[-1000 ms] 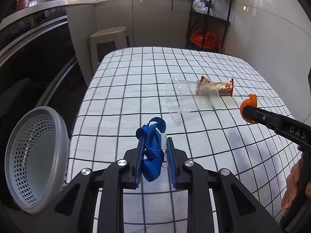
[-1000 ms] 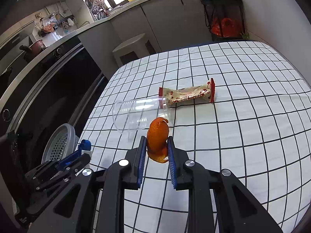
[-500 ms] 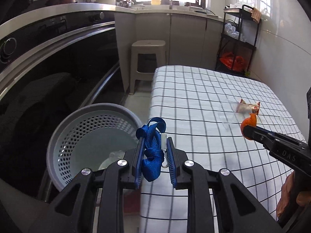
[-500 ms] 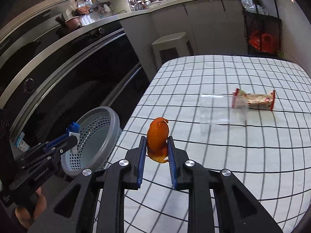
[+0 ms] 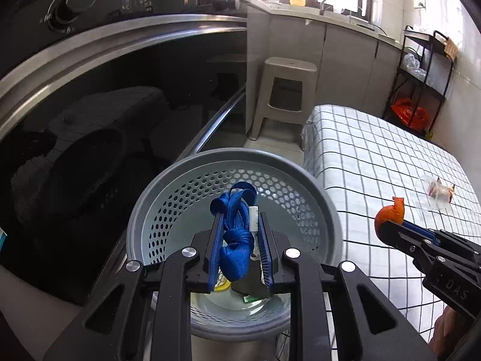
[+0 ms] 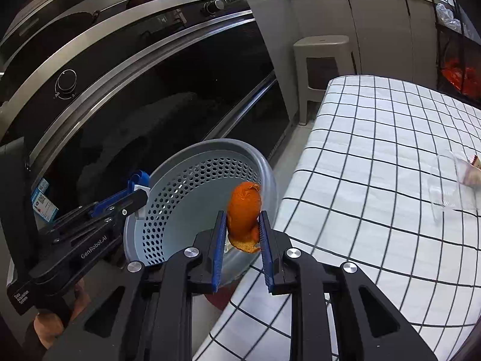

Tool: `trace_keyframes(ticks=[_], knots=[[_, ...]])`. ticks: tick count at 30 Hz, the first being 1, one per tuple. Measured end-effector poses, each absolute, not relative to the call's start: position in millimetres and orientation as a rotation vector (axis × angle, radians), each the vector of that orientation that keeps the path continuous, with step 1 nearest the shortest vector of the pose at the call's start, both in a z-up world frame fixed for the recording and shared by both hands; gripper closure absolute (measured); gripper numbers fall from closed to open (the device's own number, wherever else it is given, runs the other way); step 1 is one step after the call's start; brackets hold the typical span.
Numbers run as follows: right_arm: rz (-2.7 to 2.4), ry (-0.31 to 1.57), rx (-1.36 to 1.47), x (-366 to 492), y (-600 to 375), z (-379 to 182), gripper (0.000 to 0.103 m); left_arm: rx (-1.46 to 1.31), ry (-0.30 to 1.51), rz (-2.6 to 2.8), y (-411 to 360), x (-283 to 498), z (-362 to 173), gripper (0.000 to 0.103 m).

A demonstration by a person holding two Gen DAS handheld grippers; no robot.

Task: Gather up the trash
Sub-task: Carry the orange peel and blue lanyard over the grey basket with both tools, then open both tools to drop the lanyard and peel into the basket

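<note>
My left gripper (image 5: 239, 219) is shut on a knotted blue strap (image 5: 236, 234) with a small white clip, and hangs right over the grey perforated bin (image 5: 303, 186). Some scraps lie at the bin's bottom. My right gripper (image 6: 242, 219) is shut on a curled orange peel (image 6: 244, 210) above the bin's (image 6: 186, 198) near rim, at the table's left edge. Each gripper shows in the other's view: the right gripper (image 5: 387, 224) with the orange peel (image 5: 389, 213), the left gripper (image 6: 138, 192) beside the bin. A clear plastic cup (image 6: 448, 183) and a snack wrapper (image 5: 442, 188) lie on the checked tablecloth (image 6: 375, 156).
A dark oven front (image 5: 105, 105) with a steel handle bar stands just behind the bin. A beige plastic stool (image 5: 285, 90) is beyond the table's far end, and a black shelf rack (image 5: 421, 69) with a red bag stands by the right wall.
Both grippers have swung left off the table toward the bin, each still holding its item. The bin now sits under the left gripper; cup and wrapper have dropped away to the right.
</note>
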State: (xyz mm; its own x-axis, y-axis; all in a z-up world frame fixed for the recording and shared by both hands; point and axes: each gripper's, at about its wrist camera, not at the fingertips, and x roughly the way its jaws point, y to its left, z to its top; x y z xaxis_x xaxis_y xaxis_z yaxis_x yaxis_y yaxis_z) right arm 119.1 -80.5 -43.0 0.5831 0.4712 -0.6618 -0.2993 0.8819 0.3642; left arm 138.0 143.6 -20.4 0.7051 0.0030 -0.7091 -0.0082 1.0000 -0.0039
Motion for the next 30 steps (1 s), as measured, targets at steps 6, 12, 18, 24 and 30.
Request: trace_keyframes(ticks=[6, 12, 18, 24, 30], knots=[[0.485, 0.875, 0.212, 137.5, -54.0, -54.5, 0.082, -0.024, 0.814, 0.031, 159.9, 151.3, -31.6, 0.081], [0.505, 0.909, 0.193, 152.5, -34.2, -62.7, 0.082, -0.060, 0.856, 0.043, 174.4, 159.3, -42.5, 0.081], [0.514, 0.934, 0.169, 172.0, -17.7, -66.9, 0.082, -0.082, 0.892, 0.047, 187.5, 164.1, -51.1, 0.080], [0.519, 0.943, 0.165, 171.3, -4.3, -65.5, 0.082, -0.092, 0.905, 0.038, 190.7, 164.3, -53.6, 0.080], [0.515, 0.939, 0.171, 171.0, -1.8, -63.1, 0.081, -0.106, 0.913, 0.042, 194.2, 165.3, -55.6, 0.079]])
